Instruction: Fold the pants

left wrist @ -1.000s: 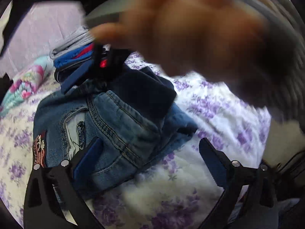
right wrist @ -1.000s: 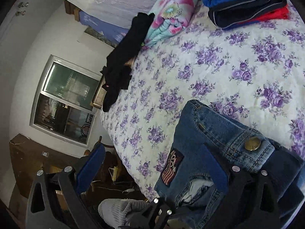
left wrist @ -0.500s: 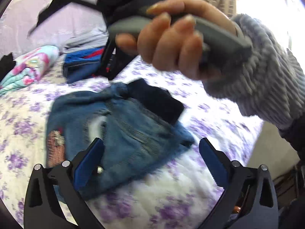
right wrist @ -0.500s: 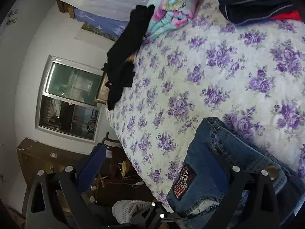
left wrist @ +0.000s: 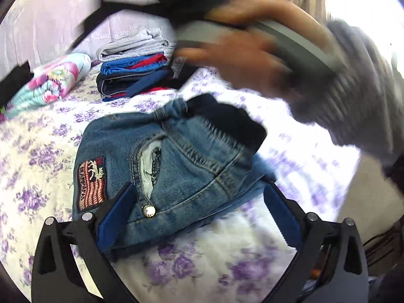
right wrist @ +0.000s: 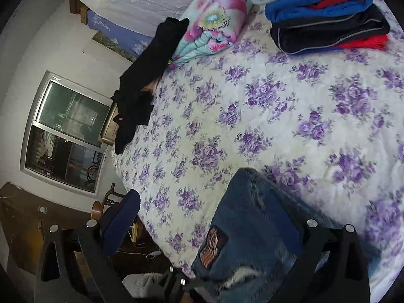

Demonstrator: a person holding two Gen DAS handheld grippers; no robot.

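Note:
Blue jeans lie folded in a compact bundle on the floral bedspread, flag patch and metal button facing up, dark lining showing at the far end. My left gripper is open and empty, its jaws just above the bundle's near edge. In the left wrist view the right hand holds the other gripper's grey handle above the jeans, blurred. My right gripper is open and empty, raised over the jeans at the bed's edge.
A stack of folded clothes in grey, blue, red and black sits at the far side; it also shows in the right wrist view. A rolled floral blanket and a black garment lie near the headboard. A window is beyond the bed.
The right hand and its gripper have lifted off the jeans and drawn back above them. The left gripper has come closer to the folded bundle. The jeans stay folded.

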